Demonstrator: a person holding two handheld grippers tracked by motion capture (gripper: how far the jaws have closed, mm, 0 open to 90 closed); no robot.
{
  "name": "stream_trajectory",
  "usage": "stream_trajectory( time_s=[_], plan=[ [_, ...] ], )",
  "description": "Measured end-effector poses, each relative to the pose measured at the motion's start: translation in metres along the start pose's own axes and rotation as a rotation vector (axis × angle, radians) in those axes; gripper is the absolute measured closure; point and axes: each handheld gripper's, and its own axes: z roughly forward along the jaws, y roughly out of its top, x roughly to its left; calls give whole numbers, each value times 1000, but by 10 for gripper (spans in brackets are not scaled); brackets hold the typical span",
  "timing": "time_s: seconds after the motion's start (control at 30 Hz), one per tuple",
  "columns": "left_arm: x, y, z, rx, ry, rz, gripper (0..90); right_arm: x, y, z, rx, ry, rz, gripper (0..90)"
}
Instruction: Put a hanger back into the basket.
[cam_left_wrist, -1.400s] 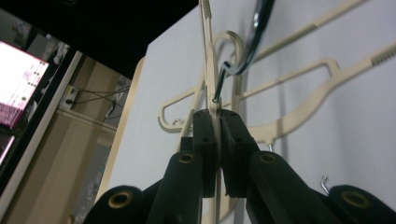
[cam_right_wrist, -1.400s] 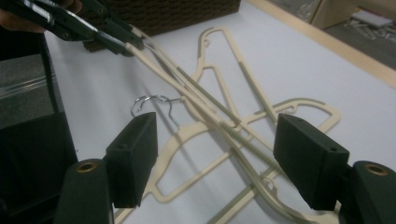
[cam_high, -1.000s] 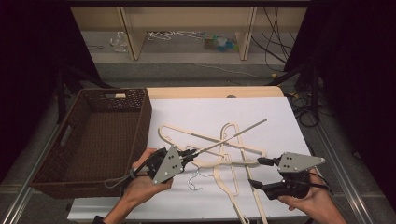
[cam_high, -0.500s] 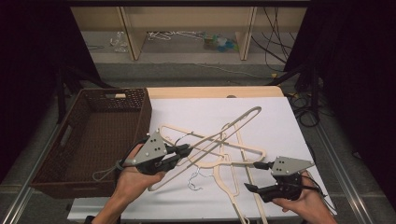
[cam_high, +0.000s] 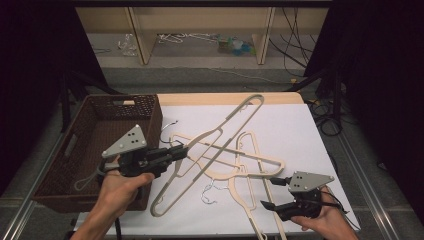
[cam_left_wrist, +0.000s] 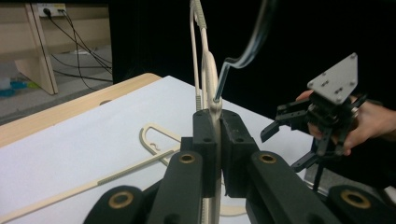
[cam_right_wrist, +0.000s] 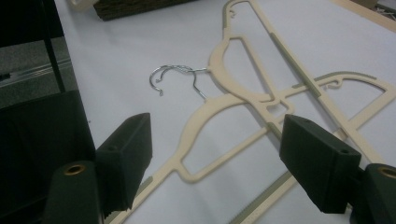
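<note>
Lifted since the earlier frames: the cream hanger (cam_high: 210, 150) in the left gripper (cam_high: 177, 151), now raised at a slant, its far end over the table's back edge and its near end low beside the basket; the left hand (cam_high: 120, 187) has drawn up and toward the basket with it.

Left gripper: jaws closed tight on the hanger's neck, pads pressing both flat sides just below the metal hook (cam_left_wrist: 243, 56), as the left gripper view shows; the hanger stands on edge between them.

Right gripper (cam_high: 272, 197): jaws stand wide apart, nothing between the pads, no contact with any item. The black fingers (cam_right_wrist: 128, 156) frame the hangers on the table without touching them. The right hand (cam_high: 325, 220) holds it low at the table's near right corner.

Remaining hangers (cam_high: 250, 165): a cream, overlapping pile lying flat on the white table cover (cam_high: 300, 130), mid-table, between the two grippers; their metal hooks (cam_right_wrist: 175, 77) point toward the near edge.

Brown woven basket (cam_high: 100, 140): at the table's left side, just beside the left gripper.
</note>
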Motion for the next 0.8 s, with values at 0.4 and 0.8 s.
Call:
stream_trajectory(
  time_s=[0.4, 0.8],
  plan=[
    [8, 35, -56, -61, 4, -94, 856, 1, -2, 2, 15, -1, -2, 253],
    [32, 68, -113, -87, 165, -26, 856, 1, -4, 4, 4, -19, 7, 197]
  ],
)
